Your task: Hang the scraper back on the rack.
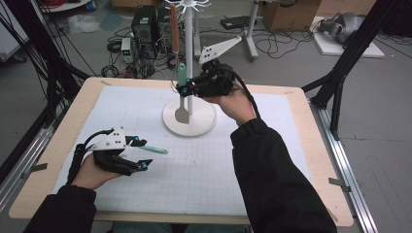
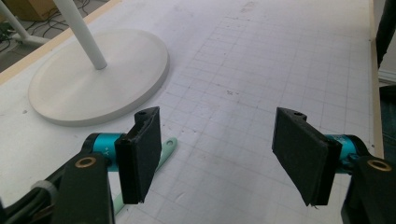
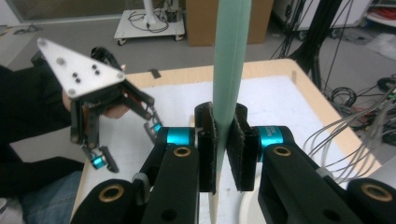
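My right gripper (image 1: 184, 90) (image 3: 225, 154) is shut on the mint-green handle of a spatula (image 1: 182, 114) (image 3: 229, 60). It holds the spatula upright beside the pole of a white stand (image 1: 189, 121), with the beige blade low over the round base. My left gripper (image 1: 142, 153) (image 2: 224, 158) rests open on the white grid mat at the front left. A second mint-green utensil (image 1: 155, 149) (image 2: 166, 150) lies flat on the mat, its end under the left jaw. The right gripper view also takes in the left gripper (image 3: 100, 121) farther off.
A brown-handled utensil (image 1: 174, 29) hangs from the hooks at the stand's top. The stand's base (image 2: 100, 74) lies ahead-left of the left gripper. The wooden table edge (image 1: 320, 145) frames the mat. Cables, boxes and black frame legs stand on the floor beyond.
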